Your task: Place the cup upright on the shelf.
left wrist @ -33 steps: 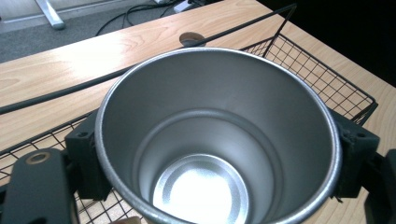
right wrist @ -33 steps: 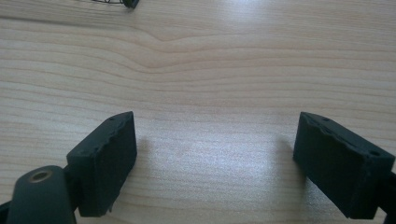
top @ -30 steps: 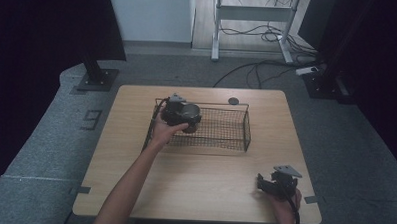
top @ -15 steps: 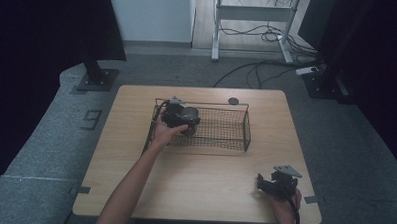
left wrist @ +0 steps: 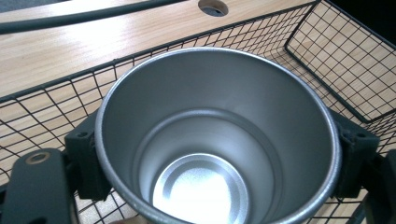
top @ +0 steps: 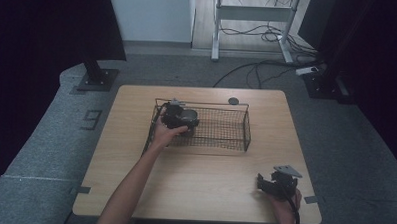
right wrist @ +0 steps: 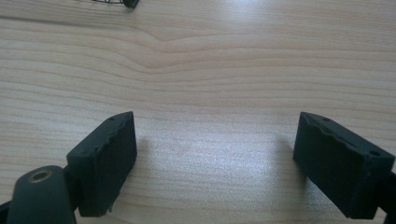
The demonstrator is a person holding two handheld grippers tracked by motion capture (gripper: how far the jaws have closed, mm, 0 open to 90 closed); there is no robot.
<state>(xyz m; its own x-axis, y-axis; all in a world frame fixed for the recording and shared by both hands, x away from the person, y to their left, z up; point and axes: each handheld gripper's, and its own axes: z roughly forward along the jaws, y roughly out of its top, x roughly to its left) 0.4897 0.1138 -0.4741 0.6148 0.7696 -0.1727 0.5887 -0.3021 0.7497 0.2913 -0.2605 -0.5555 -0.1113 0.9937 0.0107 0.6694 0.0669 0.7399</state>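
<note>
A shiny metal cup stands upright, mouth up and empty, between the jaws of my left gripper, whose black pads press on both of its sides. The high view shows that gripper and the cup inside the left end of a black wire basket on the wooden table. My right gripper rests near the table's front right corner. Its jaws stand wide apart over bare wood with nothing between them.
The basket's mesh walls surround the cup closely at the left and back. A round dark hole lies in the tabletop just behind the basket. A black cable runs along the table's far side. Stands and cables sit on the floor beyond.
</note>
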